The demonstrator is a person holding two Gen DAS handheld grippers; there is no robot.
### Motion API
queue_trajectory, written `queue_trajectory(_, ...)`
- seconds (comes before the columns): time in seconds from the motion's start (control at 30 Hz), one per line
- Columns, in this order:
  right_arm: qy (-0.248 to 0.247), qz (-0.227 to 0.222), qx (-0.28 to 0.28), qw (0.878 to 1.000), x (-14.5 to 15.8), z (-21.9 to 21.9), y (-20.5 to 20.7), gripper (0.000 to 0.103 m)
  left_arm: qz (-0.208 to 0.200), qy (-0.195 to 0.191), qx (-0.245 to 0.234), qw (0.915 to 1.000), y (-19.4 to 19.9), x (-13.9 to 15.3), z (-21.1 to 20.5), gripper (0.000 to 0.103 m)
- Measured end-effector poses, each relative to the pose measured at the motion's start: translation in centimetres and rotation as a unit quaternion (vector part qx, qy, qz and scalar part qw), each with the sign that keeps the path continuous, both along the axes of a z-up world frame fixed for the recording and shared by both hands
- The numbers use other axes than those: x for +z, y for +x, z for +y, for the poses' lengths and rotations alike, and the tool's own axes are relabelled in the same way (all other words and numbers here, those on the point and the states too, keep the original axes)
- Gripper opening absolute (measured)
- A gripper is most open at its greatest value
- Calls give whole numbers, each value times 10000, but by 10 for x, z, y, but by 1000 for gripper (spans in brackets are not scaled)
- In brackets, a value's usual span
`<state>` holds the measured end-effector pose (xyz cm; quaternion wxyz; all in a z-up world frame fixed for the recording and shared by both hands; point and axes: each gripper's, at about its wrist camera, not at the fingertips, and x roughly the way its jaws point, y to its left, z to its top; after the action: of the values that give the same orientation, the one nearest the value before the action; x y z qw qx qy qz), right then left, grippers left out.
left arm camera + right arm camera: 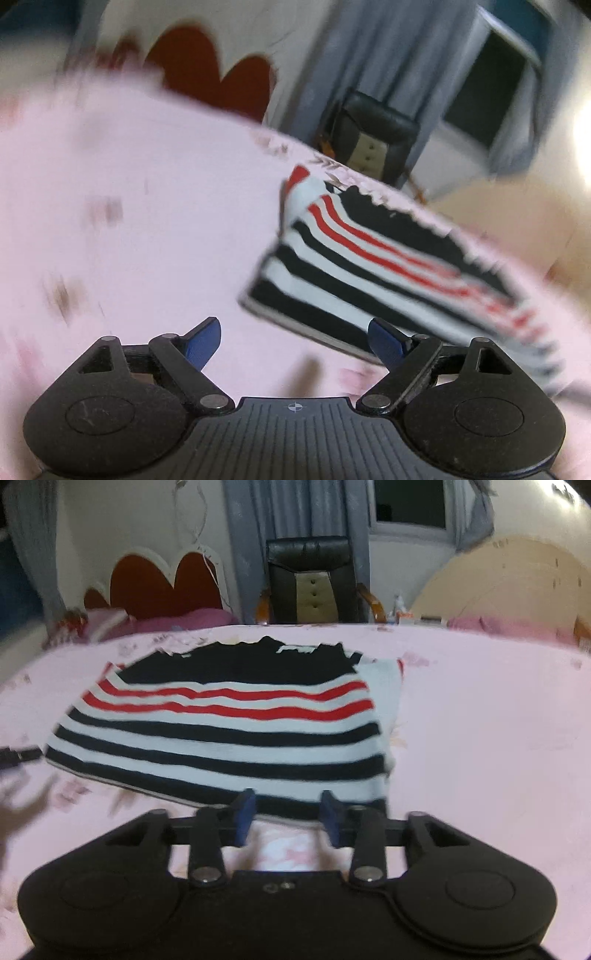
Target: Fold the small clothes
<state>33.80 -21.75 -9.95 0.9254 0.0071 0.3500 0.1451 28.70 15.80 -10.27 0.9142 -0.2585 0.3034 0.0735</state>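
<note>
A folded striped garment (229, 723) lies flat on a pink sheet (480, 720) covering a bed. Its far part is black, below that run two red stripes on white, and the near part carries black and white bands. In the right wrist view it sits in the middle of the sheet, its near hem just ahead of the right claw (288, 805). That claw's blue pads (245, 812) stand narrowly apart with a clear gap between them; no cloth is pinched, and the patterned sheet shows through the gap. In the left wrist view the picture is tilted and blurred, and the garment (388, 266) appears to the right, ahead of the left claw (295, 332). The left claw is spread wide with nothing between its pads (205, 341), only pink sheet below; its right pad overlaps the garment's near edge in the picture, though whether it touches cannot be told. Beyond the bed stand a black chair (314, 579), grey curtains (251, 535), a window (410, 502) and a red heart-shaped headboard (166, 583).
</note>
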Motion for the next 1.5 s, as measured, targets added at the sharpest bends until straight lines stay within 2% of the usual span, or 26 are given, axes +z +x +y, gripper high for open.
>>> queue_trajectory(0.03, 165, 69, -10, 9998, -2, -1, -1, 15, -44, -531, 150, 9985, -3, -8, 6, 69)
queue_trajectory(0.07, 273, 93, -22, 9996, -3, 0, -1, 14, -64, -1148, 230, 9931, -3, -19, 12, 60)
queue_trajectory(0.1, 357, 103, -36, 9993, -4, 2, -1, 14, -56, -1651, 323, 9857, -2, -30, 17, 59)
queue_trajectory(0.13, 413, 122, -40, 9991, -5, 5, 0, 14, -88, -1942, 462, 9798, -1, -37, 19, 59)
queue_trajectory(0.27, 534, 134, 94, 9984, -7, 24, 8, 14, -291, -2378, 672, 9685, 17, -50, 23, 59)
queue_trajectory(0.43, 830, 73, 259, 9962, -4, 45, 34, 14, -537, -2592, 771, 9613, 58, -58, 32, 59)
queue_trajectory(0.57, 1155, 75, 372, 9926, -8, 58, 71, 12, -499, -2242, 623, 9713, 90, -55, 28, 57)
queue_trajectory(0.63, 1279, 105, 405, 9909, -13, 65, 88, 11, -396, -2056, 624, 9758, 94, -52, 29, 33)
queue_trajectory(0.67, 1323, 117, 417, 9903, -15, 69, 96, 11, -328, -2045, 622, 9763, 96, -55, 31, 27)
queue_trajectory(0.77, 1360, 183, 454, 9895, -23, 80, 119, 9, -409, -2296, 655, 9702, 94, -55, 36, 21)
queue_trajectory(0.83, 1339, 211, 457, 9897, -26, 84, 127, 9, -793, -2792, 705, 9543, 84, -50, 43, 20)
queue_trajectory(0.87, 1259, 225, 468, 9907, -28, 85, 130, 8, -1078, -2842, 648, 9505, 78, -45, 43, 20)
queue_trajectory(0.9, 1097, 255, 492, 9924, -31, 88, 133, 8, -1055, -2694, 657, 9550, 78, -45, 41, 20)
queue_trajectory(0.93, 885, 337, 524, 9941, -38, 91, 137, 5, -815, -2686, 732, 9570, 81, -54, 43, 20)
queue_trajectory(0.97, 782, 376, 584, 9945, -46, 92, 138, 3, -595, -2837, 821, 9535, 82, -65, 46, 20)
queue_trajectory(1.0, 772, 281, 641, 9946, -48, 91, 137, 3, -575, -2964, 836, 9497, 82, -73, 49, 20)
queue_trajectory(1.1, 742, 238, 620, 9950, -43, 90, 133, 2, -650, -2880, 749, 9525, 81, -72, 47, 20)
queue_trajectory(1.17, 596, 149, 689, 9957, -47, 93, 128, 2, -647, -2955, 760, 9501, 82, -73, 47, 20)
queue_trajectory(1.37, 205, -84, 729, 9971, -50, 101, 127, 0, -935, -2970, 391, 9495, 85, -47, 43, 20)
queue_trajectory(1.5, 390, -63, 647, 9971, -51, 96, 130, 0, -1100, -2929, 89, 9497, 87, -13, 33, 20)
